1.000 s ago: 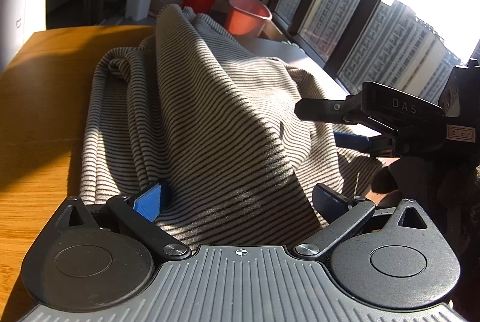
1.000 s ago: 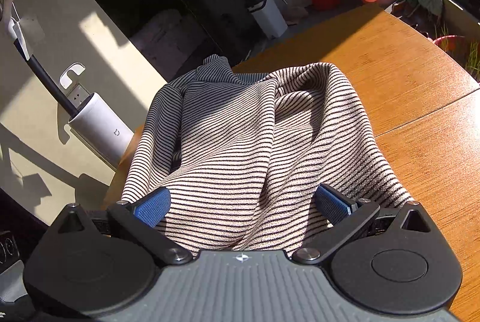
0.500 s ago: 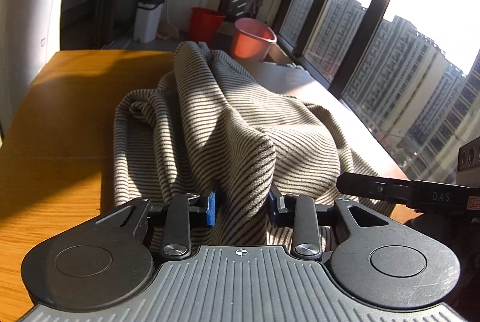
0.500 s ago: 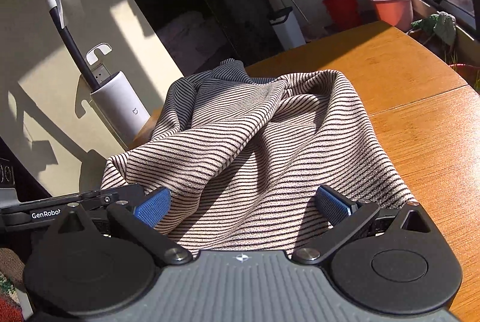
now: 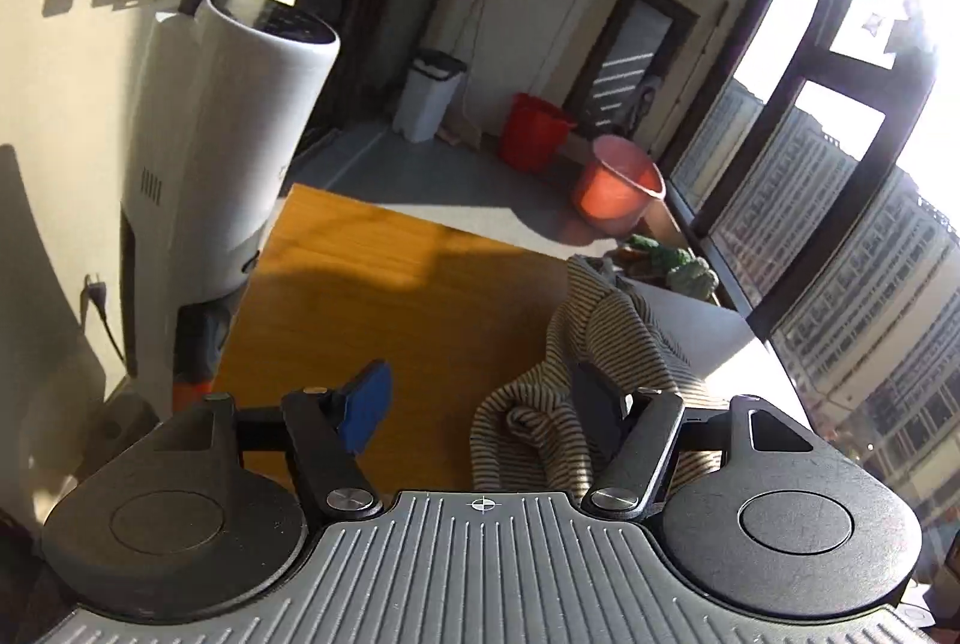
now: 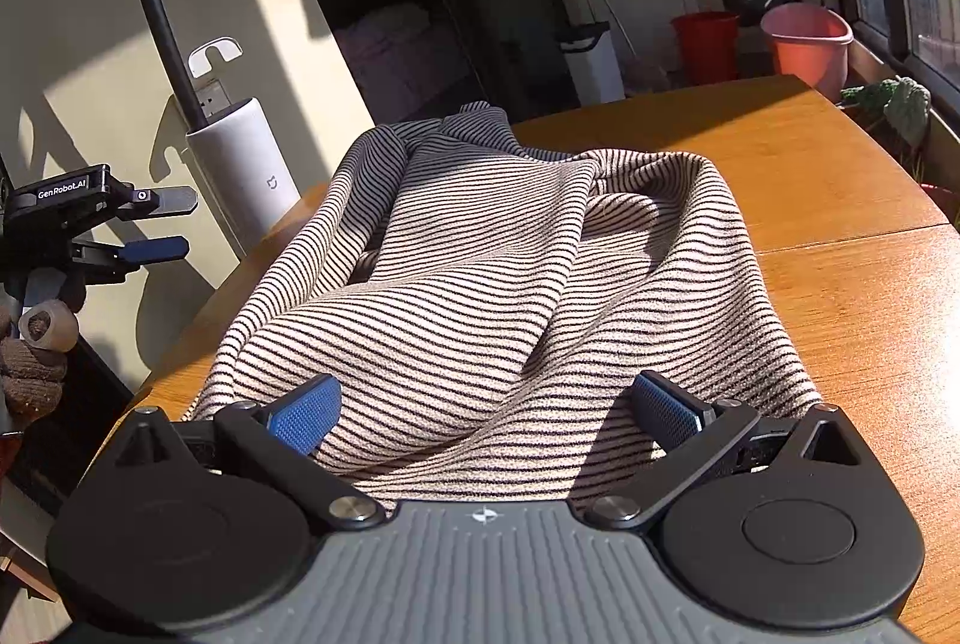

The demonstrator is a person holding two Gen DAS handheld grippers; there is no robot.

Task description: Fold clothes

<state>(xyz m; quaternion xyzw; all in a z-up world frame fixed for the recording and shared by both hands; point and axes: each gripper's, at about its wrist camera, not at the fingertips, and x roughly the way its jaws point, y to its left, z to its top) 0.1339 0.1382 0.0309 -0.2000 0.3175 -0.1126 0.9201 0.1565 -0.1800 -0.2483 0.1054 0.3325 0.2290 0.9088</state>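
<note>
Whereas half a second ago it pinched the striped garment (image 6: 510,284), the left gripper (image 5: 474,404) now has fingers spread and empty; the right gripper (image 6: 486,410) stays spread over cloth, ungrasped.

Harsh sun through window (image 5: 840,200) — blown glare, hard shadows, fisheye-bent edges.

Right gripper (image 6: 486,413): fingers spread wide, blue pads (image 6: 303,413) facing inward, nothing clamped between them; body held low and level. Left gripper (image 5: 477,407): fingers likewise parted, nothing pinched; body tilted. In right wrist view, left gripper (image 6: 159,224) sits at far left edge, seen side-on, raised; gloved left hand (image 6: 33,350) visible below it, gripping handle.
</note>
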